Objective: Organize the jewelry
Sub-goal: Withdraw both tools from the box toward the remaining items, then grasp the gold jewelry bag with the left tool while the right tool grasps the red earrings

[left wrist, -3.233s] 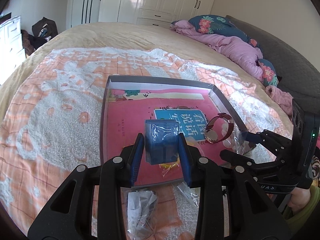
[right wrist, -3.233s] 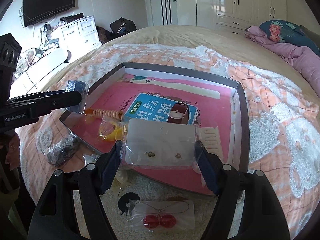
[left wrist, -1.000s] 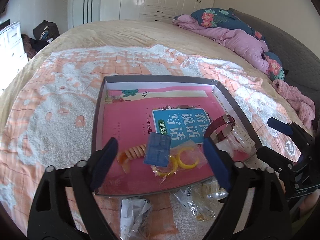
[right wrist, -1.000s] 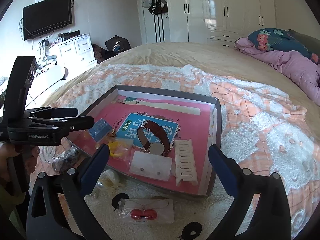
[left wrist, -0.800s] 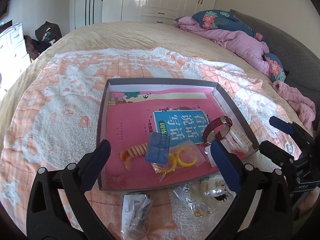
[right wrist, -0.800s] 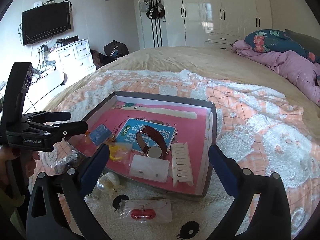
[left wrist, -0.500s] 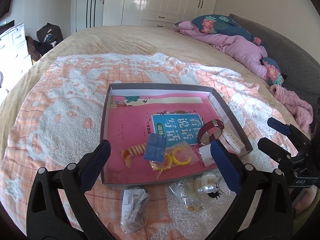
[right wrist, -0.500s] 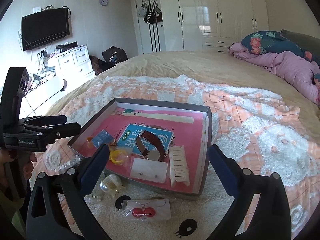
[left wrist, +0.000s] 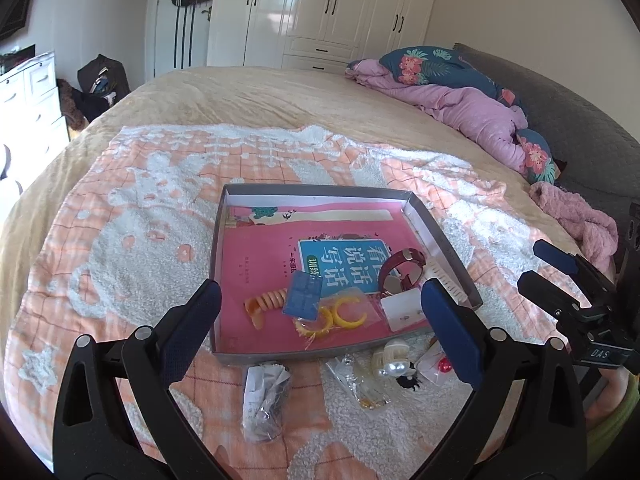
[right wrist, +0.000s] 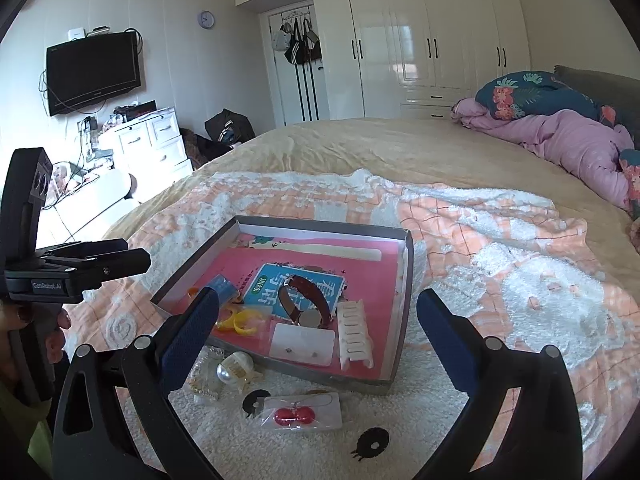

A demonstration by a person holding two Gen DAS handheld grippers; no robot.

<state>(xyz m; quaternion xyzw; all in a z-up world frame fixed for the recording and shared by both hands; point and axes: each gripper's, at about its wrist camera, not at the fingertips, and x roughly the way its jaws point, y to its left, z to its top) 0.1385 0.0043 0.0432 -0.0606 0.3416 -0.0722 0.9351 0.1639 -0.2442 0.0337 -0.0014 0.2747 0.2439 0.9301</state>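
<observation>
A grey tray [left wrist: 217, 264] [right wrist: 405, 304] lined with a pink book lies on the bed. Inside it are a blue box [left wrist: 303, 298] [right wrist: 222, 284], an orange spiral tie [left wrist: 266, 304], bagged yellow bangles [left wrist: 340, 314] [right wrist: 240, 320], a brown-strapped watch [left wrist: 400, 274] [right wrist: 306, 304], a white earring card [left wrist: 404, 312] [right wrist: 303, 344] and a white comb [right wrist: 354, 334]. My left gripper [left wrist: 320, 286] [right wrist: 136, 254] hangs open and empty above the tray's near edge. My right gripper [right wrist: 318, 298] [left wrist: 538, 266] is open and empty too, raised to the tray's right.
In front of the tray on the white-and-orange blanket [left wrist: 140, 240] lie a pearl clip [left wrist: 394, 362] [right wrist: 236, 368], a card with red cherry earrings [right wrist: 296, 412], a crumpled clear bag [left wrist: 266, 396] and a small bag of gold pieces [left wrist: 364, 384]. A pink quilt [left wrist: 472, 116] lies at the far right.
The left gripper has let go of the blue box and the right gripper the earring card; both now lie in the tray. Both grippers opened wide and pulled back and upward.
</observation>
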